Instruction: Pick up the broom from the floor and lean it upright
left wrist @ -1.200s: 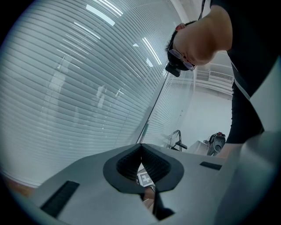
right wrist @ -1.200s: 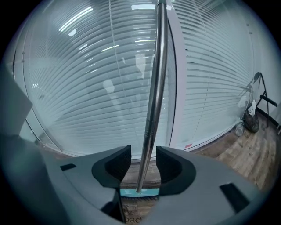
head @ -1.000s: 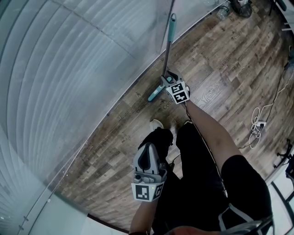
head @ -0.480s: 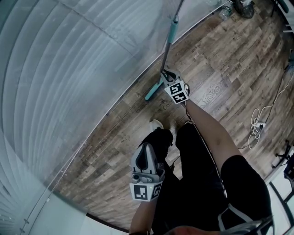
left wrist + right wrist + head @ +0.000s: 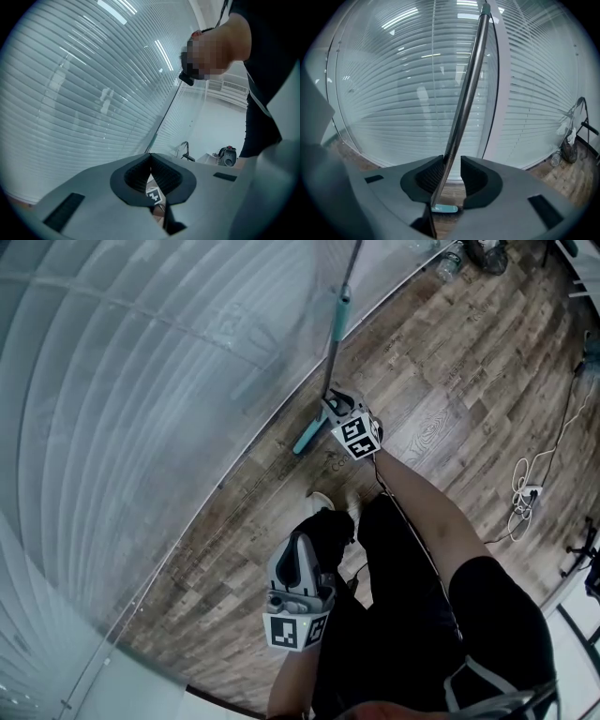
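Steel pole of the broom stands between the right gripper fingers, not clamped. It rests on the finger at the view's left, with a clear gap to the other one. The fingers have just been opening after a brief squeeze, and the pole is still between them. Reads as a release check, not a re-grab.

Broom position: teal head is down on the wood floor, just below and ahead of the fingers. The pole runs up and away from them along the glass wall with its blinds. Can't tell if the top touches the glass; it runs out of frame.

Across the head views the lean is about the same and the head has barely shifted. So the broom isn't sliding as the grip loosens. My read: the lean is done bar the let-go.

Left gripper fingers are together with nothing in them. It's held low by the person's leg, well back from the broom. Not involved.

Next, my guess: open wider and back the right fingers straight off without nudging the pole sideways. The risk is the head skating out on the smooth floor once support goes.
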The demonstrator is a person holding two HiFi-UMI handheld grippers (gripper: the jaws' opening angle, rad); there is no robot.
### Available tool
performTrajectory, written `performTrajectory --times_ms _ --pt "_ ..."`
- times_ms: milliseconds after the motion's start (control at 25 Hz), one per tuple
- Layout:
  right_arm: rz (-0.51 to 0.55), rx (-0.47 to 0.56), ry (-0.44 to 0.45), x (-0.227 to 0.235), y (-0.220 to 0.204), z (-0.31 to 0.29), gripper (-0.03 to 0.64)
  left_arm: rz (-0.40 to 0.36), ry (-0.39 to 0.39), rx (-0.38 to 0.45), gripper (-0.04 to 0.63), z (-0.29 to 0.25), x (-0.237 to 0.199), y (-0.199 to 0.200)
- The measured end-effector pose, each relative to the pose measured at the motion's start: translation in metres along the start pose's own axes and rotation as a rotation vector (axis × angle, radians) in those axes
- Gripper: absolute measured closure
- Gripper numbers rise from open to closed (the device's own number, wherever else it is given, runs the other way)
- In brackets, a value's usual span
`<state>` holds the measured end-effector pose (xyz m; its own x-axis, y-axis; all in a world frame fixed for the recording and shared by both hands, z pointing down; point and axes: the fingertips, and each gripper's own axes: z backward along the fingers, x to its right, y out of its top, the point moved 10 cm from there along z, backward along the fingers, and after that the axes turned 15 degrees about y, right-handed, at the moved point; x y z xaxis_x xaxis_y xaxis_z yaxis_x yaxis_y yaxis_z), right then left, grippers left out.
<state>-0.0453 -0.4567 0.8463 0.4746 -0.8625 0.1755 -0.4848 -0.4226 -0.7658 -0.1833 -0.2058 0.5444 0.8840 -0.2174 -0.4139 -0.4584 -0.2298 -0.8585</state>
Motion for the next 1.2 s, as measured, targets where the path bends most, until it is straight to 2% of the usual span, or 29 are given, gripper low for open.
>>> performTrajectory --times_ms 200,320,400,520,720,840,960,1120,1200 --pt "-0.043 0.02 0.036 0.0 -0.002 0.005 0.483 0.002 -0.033 0.018 0.577 -0.004 0.008 0.007" --pt "-0.105 0.02 0.062 -0.002 -0.002 0.005 0.443 0.028 -0.074 -0.013 0.577 -0.007 0.011 0.006" --pt "-0.115 0.013 0.064 -0.006 -0.003 0.008 0.437 0.056 -0.116 -0.048 0.577 -0.007 0.016 0.005" --pt "-0.115 0.008 0.059 -0.007 -0.006 0.014 0.434 0.052 -0.143 -0.052 0.577 -0.006 0.021 0.009" --pt "-0.163 0.026 0.041 -0.014 0.0 0.04 0.434 0.034 -0.091 -0.036 0.577 -0.007 0.019 0.022" --pt "-0.205 0.038 0.036 -0.027 0.012 0.073 0.434 0.02 -0.098 -0.051 0.577 -0.001 0.023 0.038" --pt "-0.2 0.046 0.042 -0.043 0.029 0.111 0.434 -0.005 -0.089 -0.043 0.577 0.007 0.032 0.06" --pt "-0.226 0.055 0.1 -0.068 0.05 0.162 0.436 -0.027 -0.065 -0.028 0.577 0.023 0.05 0.09" --pt "-0.248 0.051 0.125 -0.082 0.061 0.192 0.436 -0.013 -0.051 -0.02 0.577 0.032 0.059 0.11"
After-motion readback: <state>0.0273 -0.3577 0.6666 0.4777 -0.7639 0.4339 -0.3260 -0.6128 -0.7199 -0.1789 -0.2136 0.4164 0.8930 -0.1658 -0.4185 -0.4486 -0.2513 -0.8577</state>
